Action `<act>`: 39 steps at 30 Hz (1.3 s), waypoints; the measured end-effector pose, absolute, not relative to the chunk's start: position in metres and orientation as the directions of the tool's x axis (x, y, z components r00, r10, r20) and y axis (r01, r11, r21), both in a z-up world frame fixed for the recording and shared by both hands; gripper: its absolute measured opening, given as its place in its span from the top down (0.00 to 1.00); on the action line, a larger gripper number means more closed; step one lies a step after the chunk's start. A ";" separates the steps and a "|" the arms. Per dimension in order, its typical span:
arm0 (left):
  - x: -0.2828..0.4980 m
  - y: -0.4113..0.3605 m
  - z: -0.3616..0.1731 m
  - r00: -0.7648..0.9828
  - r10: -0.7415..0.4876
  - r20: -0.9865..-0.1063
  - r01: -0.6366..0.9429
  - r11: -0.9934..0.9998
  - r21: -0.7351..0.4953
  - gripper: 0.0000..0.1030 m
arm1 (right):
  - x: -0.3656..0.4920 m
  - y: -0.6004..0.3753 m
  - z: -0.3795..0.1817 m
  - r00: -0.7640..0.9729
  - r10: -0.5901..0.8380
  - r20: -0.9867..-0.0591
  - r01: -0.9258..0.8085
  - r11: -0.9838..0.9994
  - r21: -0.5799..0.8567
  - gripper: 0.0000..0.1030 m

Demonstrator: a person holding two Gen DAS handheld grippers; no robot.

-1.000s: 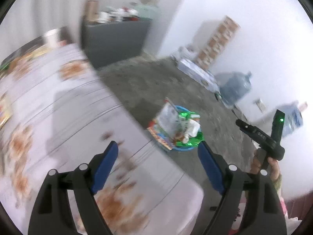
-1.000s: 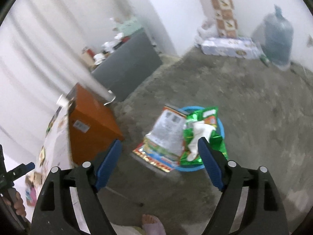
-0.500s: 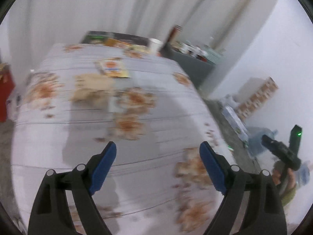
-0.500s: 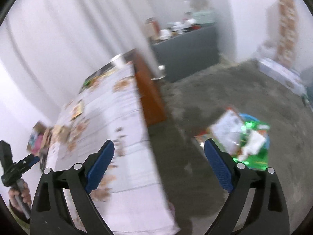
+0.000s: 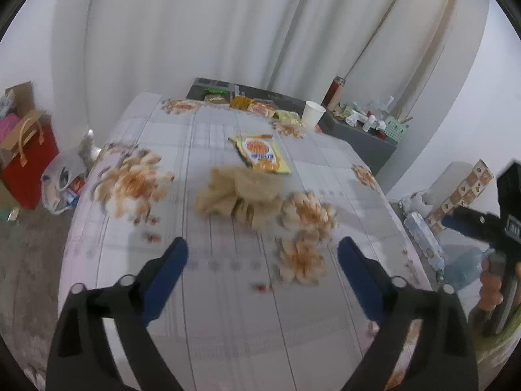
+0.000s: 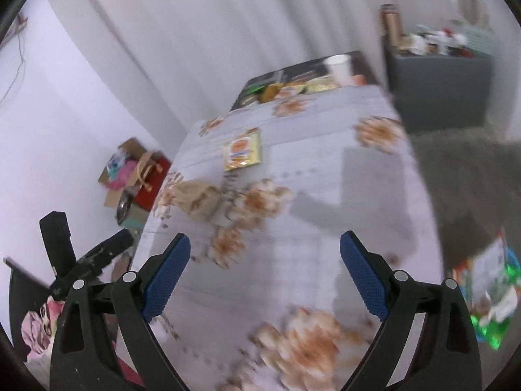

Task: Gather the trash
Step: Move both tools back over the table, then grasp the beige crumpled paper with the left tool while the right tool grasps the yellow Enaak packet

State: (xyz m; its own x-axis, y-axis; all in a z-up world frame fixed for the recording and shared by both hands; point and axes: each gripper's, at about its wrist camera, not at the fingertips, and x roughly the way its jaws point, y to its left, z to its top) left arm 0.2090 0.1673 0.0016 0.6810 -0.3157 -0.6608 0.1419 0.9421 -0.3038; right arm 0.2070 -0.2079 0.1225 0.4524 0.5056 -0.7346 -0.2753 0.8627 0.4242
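A long counter (image 5: 228, 293) covered in a pale checked cloth with orange flower prints fills both views, standing before white curtains (image 5: 228, 32) and white walls. The left hand-held gripper (image 5: 262, 254) hangs over the near end with its blue-padded jaws wide and still opening, nothing between them; the right hand-held gripper (image 6: 265, 254) is likewise spread wide and empty above the cloth. The trash lies farther up the counter: a crumpled brown paper bag (image 5: 239, 195) near the middle, and just beyond it, touching or nearly so, a flat yellow snack wrapper (image 5: 260, 154). At the far end a dark strip of surface carries more packets (image 5: 257, 106) in green, orange and yellow, with a white paper cup (image 5: 313, 111) at its right corner. Past that corner stands a grey cabinet (image 5: 361, 137) crowded with small bottles and clutter, a tall red-brown flask (image 5: 335, 93) on it. On the grey floor to the left sit a red bag (image 5: 29, 159) with tan handles, a cardboard box and a plastic bag. From the right wrist, a blue basin (image 6: 491, 296) of green and silver wrappers shows on the floor to the right of the counter. A water jug (image 5: 465, 264) and a patterned box rest by the right wall.
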 end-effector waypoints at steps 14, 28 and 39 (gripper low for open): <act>0.323 0.140 -0.041 0.591 -0.295 -0.751 0.174 0.955 -0.239 0.05 | 0.383 -0.065 0.058 0.283 0.393 -0.875 -0.347 0.892 0.288 0.08; 0.342 0.145 -0.079 0.515 -0.314 -0.798 0.162 0.949 -0.269 0.24 | 0.432 -0.022 0.007 0.220 0.299 -0.928 -0.406 0.894 0.192 0.08; 0.338 0.153 -0.085 0.505 -0.318 -0.802 0.131 0.947 -0.293 0.55 | 0.417 -0.005 -0.009 0.294 0.192 -0.936 -0.503 0.864 0.020 0.08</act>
